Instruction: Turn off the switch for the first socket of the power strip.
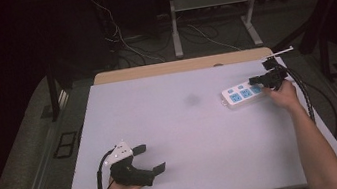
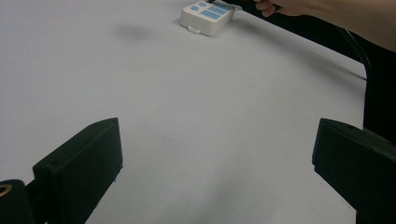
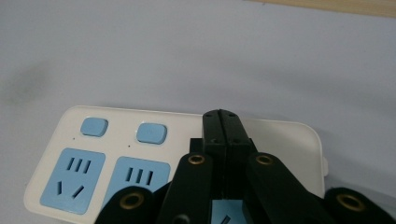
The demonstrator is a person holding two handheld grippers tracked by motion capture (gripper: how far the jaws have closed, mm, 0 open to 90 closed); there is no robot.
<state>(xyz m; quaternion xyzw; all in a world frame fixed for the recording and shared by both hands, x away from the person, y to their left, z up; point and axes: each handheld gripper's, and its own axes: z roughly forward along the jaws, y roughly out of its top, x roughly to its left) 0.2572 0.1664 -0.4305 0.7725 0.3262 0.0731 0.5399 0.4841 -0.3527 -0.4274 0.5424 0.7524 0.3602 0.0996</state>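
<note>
The closed right tool (image 3: 223,122) (left tool (image 1: 148,158) open, idle) may slip off the power strip (image 3: 289,140) and shove it.

Left gripper (image 1: 144,159): black body with two blunt, block-shaped black jaws, a white plate on top and a black cable looping from its rear. Right gripper (image 3: 221,122): flat black jaws carried on black link arms with brass-coloured rivets and small dark screws, and a thick black cable trailing behind. Both forearms are bare, without sleeves.
</note>
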